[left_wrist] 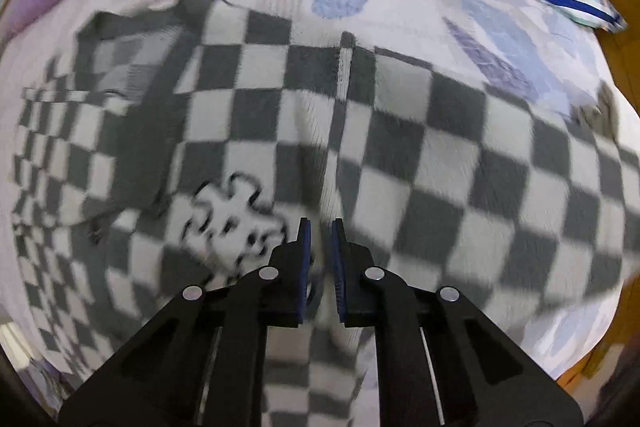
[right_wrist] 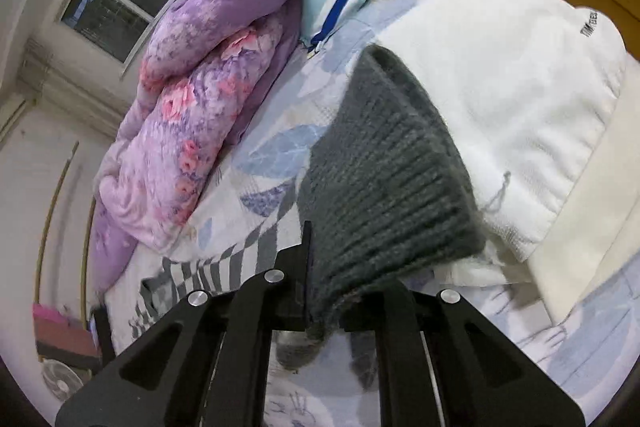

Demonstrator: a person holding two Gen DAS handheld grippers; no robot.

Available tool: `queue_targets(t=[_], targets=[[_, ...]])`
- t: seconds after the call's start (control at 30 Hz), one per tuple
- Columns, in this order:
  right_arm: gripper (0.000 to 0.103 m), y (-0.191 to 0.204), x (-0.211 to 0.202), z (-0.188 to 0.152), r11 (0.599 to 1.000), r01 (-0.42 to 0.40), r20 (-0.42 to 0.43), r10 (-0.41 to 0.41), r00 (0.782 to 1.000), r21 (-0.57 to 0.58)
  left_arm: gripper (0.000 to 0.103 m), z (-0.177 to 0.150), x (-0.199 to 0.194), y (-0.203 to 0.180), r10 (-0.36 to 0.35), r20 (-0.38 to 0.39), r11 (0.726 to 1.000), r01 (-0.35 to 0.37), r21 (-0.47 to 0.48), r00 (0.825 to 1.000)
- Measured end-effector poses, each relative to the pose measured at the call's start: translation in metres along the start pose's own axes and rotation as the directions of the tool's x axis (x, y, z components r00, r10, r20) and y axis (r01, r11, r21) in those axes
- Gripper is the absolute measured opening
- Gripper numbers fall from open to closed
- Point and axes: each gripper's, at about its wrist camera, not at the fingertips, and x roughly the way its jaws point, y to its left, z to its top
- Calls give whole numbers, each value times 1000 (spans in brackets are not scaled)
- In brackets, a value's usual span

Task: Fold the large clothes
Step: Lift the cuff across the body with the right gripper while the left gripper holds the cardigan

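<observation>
Between the fingers of my right claw (right_wrist: 324,267) sits the ribbed grey hem (right_wrist: 384,187) of the checkered sweater (left_wrist: 360,155); the claw is pinching that band, which rises ahead of the claw and drapes up over its right finger. My left claw (left_wrist: 320,239) hovers over the sweater's front with its fingers narrowly apart and nothing between them that I can see, just right of the white cartoon patch (left_wrist: 236,223).

The sweater lies spread on the bed (left_wrist: 420,7). Its long axis seems to run straight ahead of the left claw, along the pale centre stripe (left_wrist: 344,67), but I cannot tell which end is the collar.

To do this fold well, I judge I should carry the pinched hem across in one smooth arc, keeping it taut so the knit does not bunch, and press the left claw down on the fold line as an anchor. The white garment (right_wrist: 520,87) beyond the right claw is close; I would keep the hem off it.
</observation>
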Motion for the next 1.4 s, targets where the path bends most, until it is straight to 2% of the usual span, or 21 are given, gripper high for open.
queue_targets(t=[0.07, 0.17, 0.27, 0.37, 0.43, 0.5, 0.6, 0.73, 0.9, 1.03, 1.17, 1.23, 1.4], targets=[[8, -11, 7, -2, 1000, -10, -7, 10, 1000, 28, 11, 13, 21, -4, -13, -18, 1000, 12, -6, 1000], [8, -38, 18, -15, 992, 19, -30, -15, 999, 128, 10, 17, 69, -16, 43, -101, 998, -38, 53, 994], [8, -38, 20, -24, 992, 58, -36, -54, 998, 113, 10, 13, 70, -23, 82, -48, 993, -78, 92, 995], [8, -27, 13, -21, 991, 29, -9, -29, 1000, 128, 10, 6, 68, -26, 85, -7, 981, -83, 178, 996], [8, -9, 4, -16, 994, -7, 20, 4, 1000, 110, 10, 3, 68, -30, 98, 9, 964, -97, 246, 995], [8, 14, -5, -10, 999, -36, 38, 35, 999, 36, 11, 2, 68, -33, 103, 22, 952, -105, 289, 994], [8, 52, -16, -2, 995, -75, 54, 79, 995, -71, 11, 2, 68, -31, 87, 33, 958, -92, 271, 996], [8, 97, -28, -1, 982, -98, 74, 110, 991, -159, 11, -1, 68, -24, 43, 58, 962, -57, 267, 997], [8, 155, -39, -10, 962, -69, 118, 104, 988, -264, 12, 2, 53, -6, 7, 8, 961, -9, 276, 1000], [8, 207, -34, -28, 947, -59, 132, 105, 986, -316, 12, 11, 8, 25, -44, 71, 956, 21, 292, 996], [8, 262, -18, -61, 929, -95, 129, 150, 980, -358, 12, 10, -42, 83, -114, 121, 960, 78, 267, 986], [8, 288, -3, -77, 926, -112, 102, 158, 982, -360, 12, 13, -63, 110, -99, 137, 967, 63, 247, 986], [9, 363, 50, -125, 906, -217, -12, 228, 973, -363, 12, 16, -114, 214, -44, 178, 987, 14, 162, 983]])
